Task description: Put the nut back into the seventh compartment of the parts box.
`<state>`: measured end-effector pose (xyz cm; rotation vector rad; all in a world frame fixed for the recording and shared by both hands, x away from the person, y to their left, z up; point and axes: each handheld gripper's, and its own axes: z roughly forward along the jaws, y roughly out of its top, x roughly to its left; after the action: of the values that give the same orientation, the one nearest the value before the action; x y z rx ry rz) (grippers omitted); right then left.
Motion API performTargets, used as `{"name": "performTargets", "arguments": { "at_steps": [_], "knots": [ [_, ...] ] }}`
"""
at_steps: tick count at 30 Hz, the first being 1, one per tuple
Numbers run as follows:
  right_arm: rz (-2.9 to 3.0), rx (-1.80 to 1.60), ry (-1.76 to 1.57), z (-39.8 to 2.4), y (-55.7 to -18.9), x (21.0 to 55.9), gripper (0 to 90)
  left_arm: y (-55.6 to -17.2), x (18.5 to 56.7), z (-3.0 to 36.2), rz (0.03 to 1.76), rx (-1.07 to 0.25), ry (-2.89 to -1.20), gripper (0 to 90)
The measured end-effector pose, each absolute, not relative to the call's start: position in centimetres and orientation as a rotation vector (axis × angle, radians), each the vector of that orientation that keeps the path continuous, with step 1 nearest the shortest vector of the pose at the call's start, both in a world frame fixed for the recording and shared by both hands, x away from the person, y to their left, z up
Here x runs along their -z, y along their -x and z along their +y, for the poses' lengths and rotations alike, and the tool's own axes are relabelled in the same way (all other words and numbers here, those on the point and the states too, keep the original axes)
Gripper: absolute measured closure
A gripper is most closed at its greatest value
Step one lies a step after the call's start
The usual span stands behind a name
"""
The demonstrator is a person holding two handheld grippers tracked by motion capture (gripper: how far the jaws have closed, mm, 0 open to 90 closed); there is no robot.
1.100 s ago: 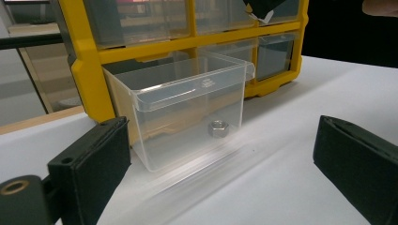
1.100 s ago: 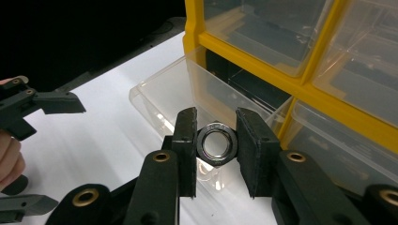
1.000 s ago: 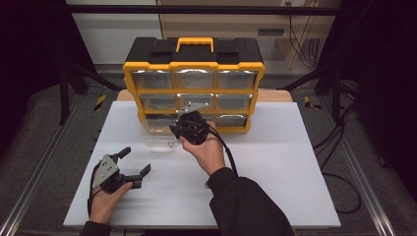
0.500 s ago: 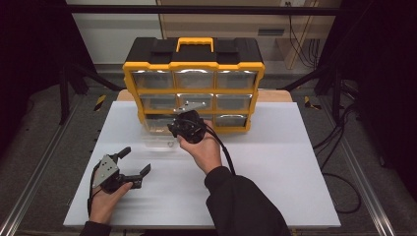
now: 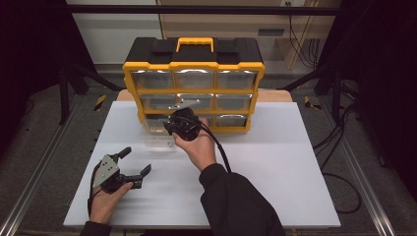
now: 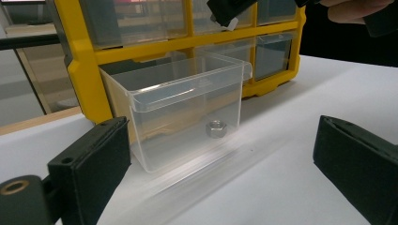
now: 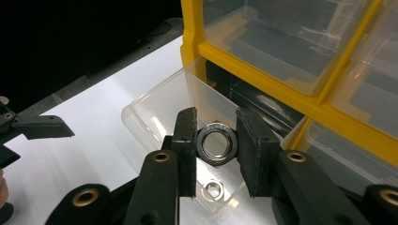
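Silver hexagonal steel nut (image 7: pixel 216 143) is sitting clamped between the two black jaws of your right gripper (image 7: pixel 216 140), which you are holding directly above the clear plastic drawer bin (image 7: pixel 155 105) pulled out onto the white table top (image 5: pixel 275 162). Below the held nut, a second, smaller silver nut (image 7: pixel 213 189) is lying on the floor of that bin. Just beyond your right gripper, the yellow and black organiser cabinet (image 5: pixel 193 78) is standing with its clear drawers. Your left gripper (image 5: pixel 132 162) is resting well apart from the right one, nearer to you, its jaws spread wide with nothing between them, facing the bin (image 6: pixel 183 112) and the small nut (image 6: pixel 216 128) inside.
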<state>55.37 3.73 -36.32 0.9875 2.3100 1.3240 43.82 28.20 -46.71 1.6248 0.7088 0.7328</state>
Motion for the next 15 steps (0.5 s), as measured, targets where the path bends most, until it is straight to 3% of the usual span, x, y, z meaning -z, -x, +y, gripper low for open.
{"name": "performTargets", "arguments": {
  "at_steps": [6, 8, 15],
  "knots": [
    [2.313, -1.314, -1.002, 4.1, -55.4, 36.7, 69.2, -43.8, 46.7, 28.2, 0.709, -0.731, -1.625, 4.1],
    [2.299, -1.319, -1.011, 4.0, -55.5, 36.7, 58.9, -43.8, 46.7, 28.2, 0.709, -0.731, -1.625, 4.1],
    [2.289, -1.299, -1.008, 2.8, -54.8, 36.0, 45.1, -43.8, 46.7, 28.3, 0.711, -0.732, -1.623, 4.1]
  ]
}}
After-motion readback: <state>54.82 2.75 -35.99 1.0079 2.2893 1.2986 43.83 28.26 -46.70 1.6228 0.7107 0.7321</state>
